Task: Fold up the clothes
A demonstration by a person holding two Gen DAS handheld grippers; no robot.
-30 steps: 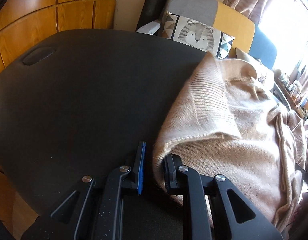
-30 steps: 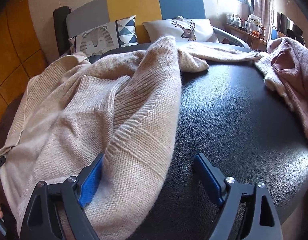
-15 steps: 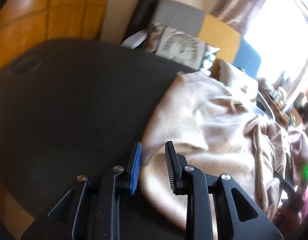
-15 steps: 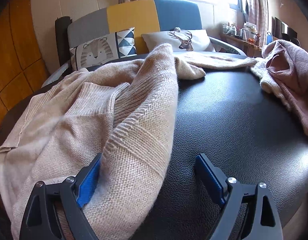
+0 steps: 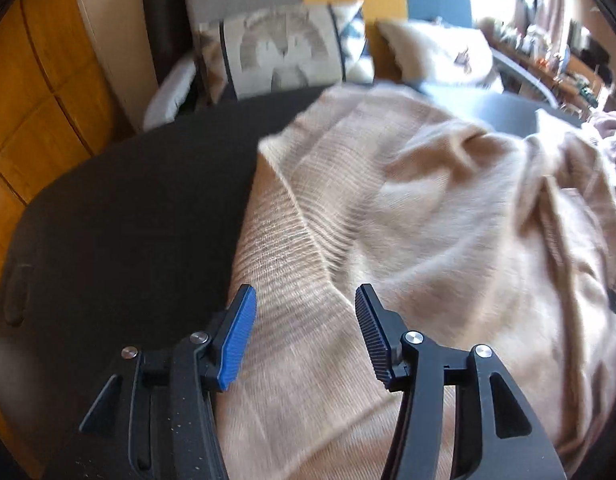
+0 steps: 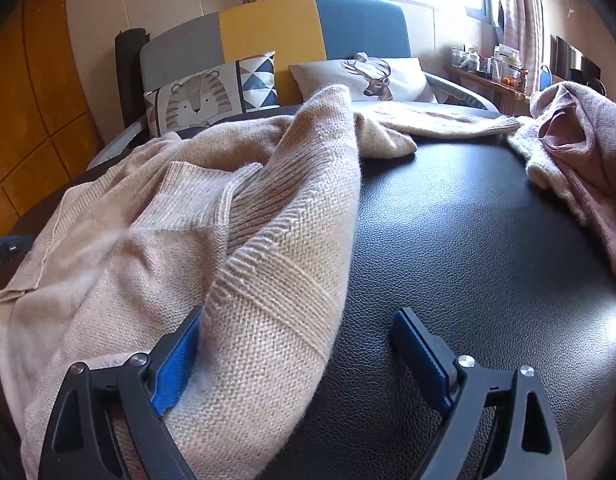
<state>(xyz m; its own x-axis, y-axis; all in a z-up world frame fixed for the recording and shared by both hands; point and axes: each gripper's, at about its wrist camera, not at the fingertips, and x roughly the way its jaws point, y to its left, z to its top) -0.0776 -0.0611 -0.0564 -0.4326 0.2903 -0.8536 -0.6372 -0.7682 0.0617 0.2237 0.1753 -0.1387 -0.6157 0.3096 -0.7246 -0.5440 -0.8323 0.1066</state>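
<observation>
Left claw (image 5: 303, 320): black angular arms, blue ribbed pads, silver round screws; right claw (image 6: 297, 354) of same build.

Beige ribbed knit sweater (image 6: 235, 240) on a black pebbled leather counter (image 6: 468, 248); dusty-pink knit garment (image 6: 580, 140); tiger-print cushion (image 6: 211, 98) with blue triangles; grey, yellow and blue sofa back (image 6: 308, 32)

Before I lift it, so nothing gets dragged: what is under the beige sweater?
The beige sweater lies on the black table, bare beside it. Anything beneath its bunched folds is covered and cannot be seen.
</observation>
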